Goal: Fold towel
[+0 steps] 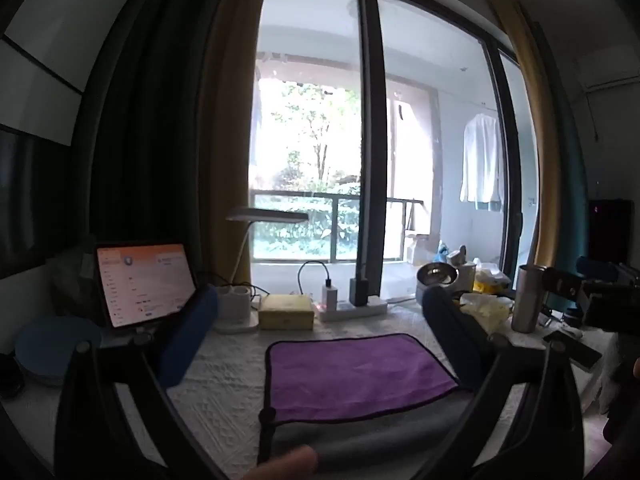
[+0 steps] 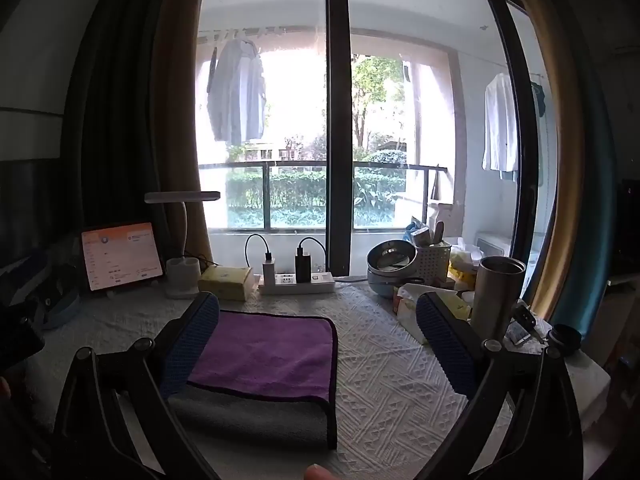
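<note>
From my left wrist camera, the left claw [image 1: 318,334] is spread wide, gripping nothing, raised above the counter [image 1: 224,376]. Its right finger [image 1: 452,340] hides the towel's [image 1: 356,376] right corner. The towel lies flat near the counter's front edge, purple face folded over a grey strip; that strip is blurred and cut off low in the frame. The tablet [image 1: 146,284] stands at the back left corner.

From my right wrist camera, the right claw [image 2: 318,340] is equally spread, empty, level above the counter [image 2: 400,380]. Its left finger [image 2: 192,344] covers the towel's [image 2: 272,354] left edge. A steel tumbler [image 2: 496,296] stands toward the right edge.
</note>
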Available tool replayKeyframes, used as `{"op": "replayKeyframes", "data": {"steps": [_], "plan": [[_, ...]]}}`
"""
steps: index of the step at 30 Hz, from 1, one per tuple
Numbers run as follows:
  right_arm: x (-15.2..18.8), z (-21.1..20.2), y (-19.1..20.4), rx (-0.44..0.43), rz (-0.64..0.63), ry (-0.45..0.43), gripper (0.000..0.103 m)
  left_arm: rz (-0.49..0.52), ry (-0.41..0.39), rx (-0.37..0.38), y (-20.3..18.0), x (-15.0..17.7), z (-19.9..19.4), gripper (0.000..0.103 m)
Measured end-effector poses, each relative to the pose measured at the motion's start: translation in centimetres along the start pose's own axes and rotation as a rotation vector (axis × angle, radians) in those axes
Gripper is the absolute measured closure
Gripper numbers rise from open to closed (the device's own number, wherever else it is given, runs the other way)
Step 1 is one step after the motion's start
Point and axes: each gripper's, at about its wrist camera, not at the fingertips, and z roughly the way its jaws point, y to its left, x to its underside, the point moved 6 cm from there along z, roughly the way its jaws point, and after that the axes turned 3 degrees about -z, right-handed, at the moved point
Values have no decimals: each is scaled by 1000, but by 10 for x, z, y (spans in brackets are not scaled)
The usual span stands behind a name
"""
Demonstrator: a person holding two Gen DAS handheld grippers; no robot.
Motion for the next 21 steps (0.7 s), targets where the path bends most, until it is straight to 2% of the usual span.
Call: {"op": "replayKeyframes", "data": {"steps": [8, 21], "plan": [[3, 3, 0, 1, 2, 15, 2, -2, 32, -9, 2, 7, -2, 0], [6, 8, 3, -4, -5, 20, 2, -7, 18, -14, 3, 9, -4, 0]]}}
